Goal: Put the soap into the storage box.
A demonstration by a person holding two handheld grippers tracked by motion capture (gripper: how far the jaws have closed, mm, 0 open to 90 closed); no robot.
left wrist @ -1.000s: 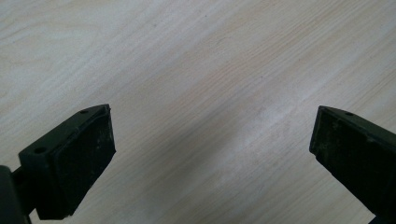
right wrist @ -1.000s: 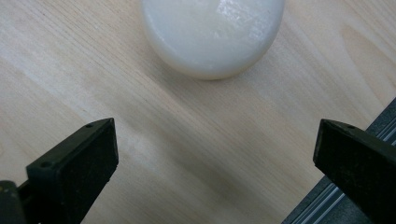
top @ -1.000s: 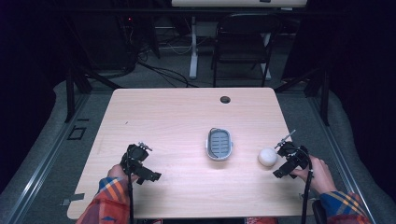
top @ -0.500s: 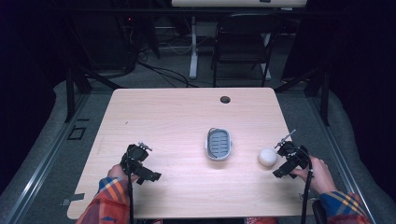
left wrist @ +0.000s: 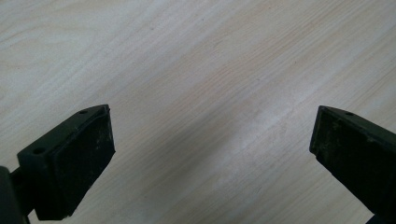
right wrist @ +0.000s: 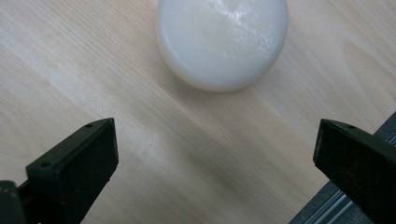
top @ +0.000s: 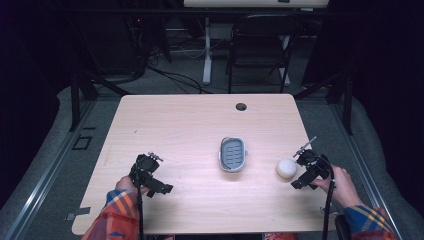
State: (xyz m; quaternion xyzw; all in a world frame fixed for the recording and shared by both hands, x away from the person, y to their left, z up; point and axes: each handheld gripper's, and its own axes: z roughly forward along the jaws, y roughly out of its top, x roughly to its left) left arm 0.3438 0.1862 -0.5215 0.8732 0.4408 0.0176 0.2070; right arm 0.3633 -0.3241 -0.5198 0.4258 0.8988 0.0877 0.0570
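Note:
A white ball [top: 286,168] rests on the light wooden table [top: 200,130] near its right edge. My right gripper [top: 301,169] sits just right of it, open, and the right gripper view puts the ball [right wrist: 222,42] a short way ahead of the spread jaws, nothing between them. A small grey oval dish [top: 233,154] with a ribbed inside stands at the table's middle. My left gripper [top: 152,177] hovers near the front left, open over bare wood [left wrist: 201,93].
A round cable hole [top: 241,106] is near the table's far edge. A black chair [top: 260,50] and a desk leg stand beyond the table. The table's right edge and a metal floor rail [right wrist: 336,205] lie close to my right gripper.

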